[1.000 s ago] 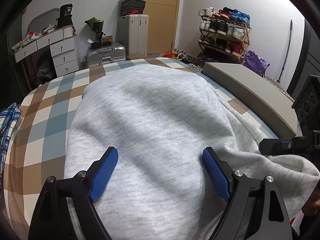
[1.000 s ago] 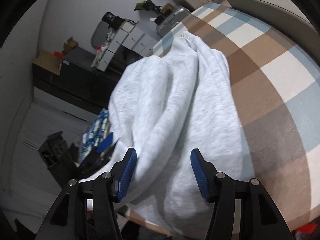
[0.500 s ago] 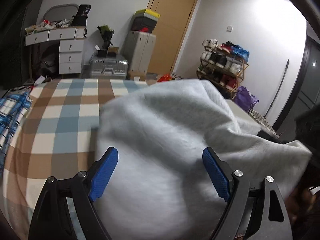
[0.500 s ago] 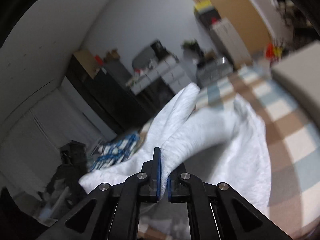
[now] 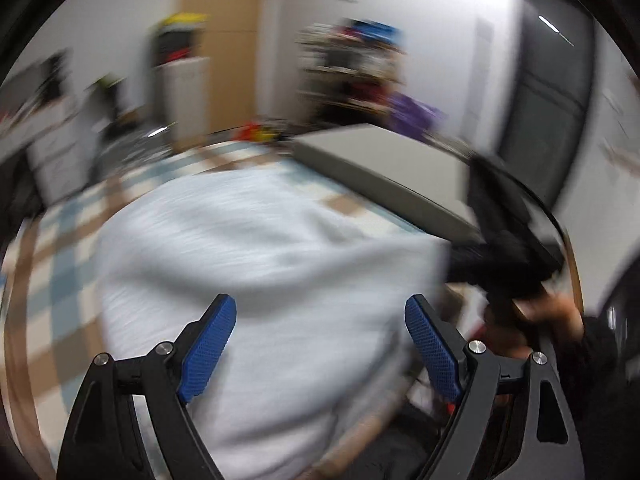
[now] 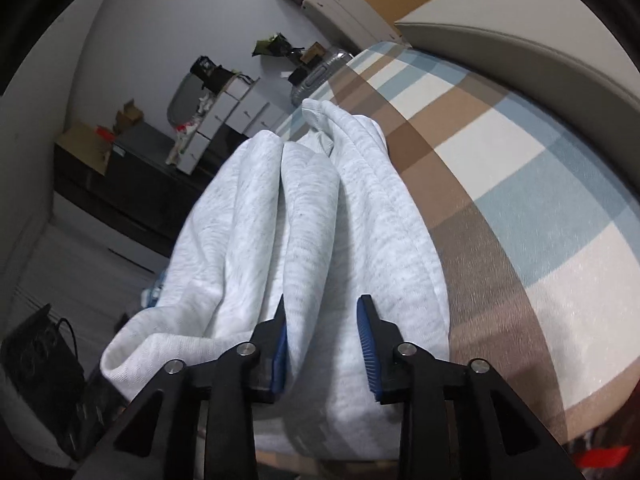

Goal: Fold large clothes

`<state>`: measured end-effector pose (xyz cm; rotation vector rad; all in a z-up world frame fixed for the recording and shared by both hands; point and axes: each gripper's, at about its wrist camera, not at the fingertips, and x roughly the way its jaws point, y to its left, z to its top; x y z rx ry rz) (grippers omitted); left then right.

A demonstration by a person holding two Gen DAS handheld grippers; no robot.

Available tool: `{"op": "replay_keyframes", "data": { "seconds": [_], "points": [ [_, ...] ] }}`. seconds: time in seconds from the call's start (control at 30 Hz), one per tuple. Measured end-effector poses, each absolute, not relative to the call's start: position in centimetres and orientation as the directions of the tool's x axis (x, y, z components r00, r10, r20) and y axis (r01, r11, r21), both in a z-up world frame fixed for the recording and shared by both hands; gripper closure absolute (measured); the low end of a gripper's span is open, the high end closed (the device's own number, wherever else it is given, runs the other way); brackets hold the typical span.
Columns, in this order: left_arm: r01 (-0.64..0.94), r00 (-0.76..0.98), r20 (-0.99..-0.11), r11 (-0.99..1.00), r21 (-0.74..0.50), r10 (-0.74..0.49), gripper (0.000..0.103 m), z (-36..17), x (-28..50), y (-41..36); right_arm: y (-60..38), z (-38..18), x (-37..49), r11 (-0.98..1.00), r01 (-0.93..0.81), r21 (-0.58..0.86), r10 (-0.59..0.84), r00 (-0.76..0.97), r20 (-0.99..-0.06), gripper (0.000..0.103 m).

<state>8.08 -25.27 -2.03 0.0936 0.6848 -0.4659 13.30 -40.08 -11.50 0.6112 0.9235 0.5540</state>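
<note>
On the checked bed [image 6: 500,160] lies the grey garment [image 6: 304,208], bunched in long folds. Right gripper [image 6: 323,340]: jaws just opening, part-open, fabric between them. Left gripper [image 5: 320,344]: jaws wide, over the cloth. Beyond: drawers [image 6: 232,116], suitcase [image 6: 320,72], door [image 5: 232,40], blurred.

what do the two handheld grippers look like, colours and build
Both match: the left gripper and right gripper have matte black angular arms joined by round silver pivot bolts, each ending in a flat finger faced with a bright blue textured pad. No cables or printed markings show on them. In the left wrist view a hand shows beside a dark sleeve, too blurred to describe.
</note>
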Motion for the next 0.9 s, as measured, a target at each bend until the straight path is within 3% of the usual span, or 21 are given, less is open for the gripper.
{"op": "replay_keyframes", "data": {
  "seconds": [0.1,0.23,0.37,0.4,0.43,0.5,0.6,0.73,0.9],
  "points": [
    [0.566,0.632,-0.672,0.822,0.060,-0.386,0.019,-3.4,8.1,-29.3,-40.6,-11.6,13.2,0.663,-0.172,0.728,0.703,0.476,-0.528,0.070],
    [0.508,0.687,-0.704,0.811,0.291,-0.178,0.019,-6.3,9.9,-33.1,-42.4,-10.3,11.3,0.671,-0.194,0.716,0.687,0.527,-0.501,0.067],
    [0.467,0.718,-0.683,0.820,0.332,-0.132,0.020,-6.8,10.9,-33.3,-43.3,-10.5,10.9,0.696,-0.212,0.686,0.672,0.530,-0.517,0.064],
    [0.462,0.723,-0.677,0.822,0.331,-0.134,0.027,-6.8,11.0,-33.2,-42.7,-10.8,11.0,0.710,-0.220,0.669,0.669,0.510,-0.541,0.065],
    [0.438,0.742,-0.662,0.822,0.364,-0.102,0.052,-6.9,11.1,-33.1,-42.2,-11.0,11.0,0.724,-0.229,0.651,0.661,0.498,-0.561,0.068],
    [0.379,0.775,-0.630,0.828,0.413,-0.040,0.080,-7.1,11.7,-32.4,-41.4,-11.2,10.9,0.747,-0.258,0.612,0.646,0.497,-0.579,0.071],
    [0.378,0.759,-0.638,0.888,0.264,-0.133,0.089,-5.6,12.1,-29.9,-41.0,-11.4,10.6,0.766,-0.303,0.567,0.635,0.494,-0.594,0.074],
    [0.389,0.760,-0.602,0.914,0.116,-0.247,0.093,-2.7,12.2,-28.3,-41.3,-12.2,10.5,0.734,-0.296,0.611,0.668,0.480,-0.569,0.077],
    [0.448,0.720,-0.611,0.893,0.048,-0.329,0.094,-2.3,12.1,-29.0,-41.2,-12.6,10.4,0.716,-0.295,0.633,0.685,0.473,-0.554,0.077]
  ]
}}
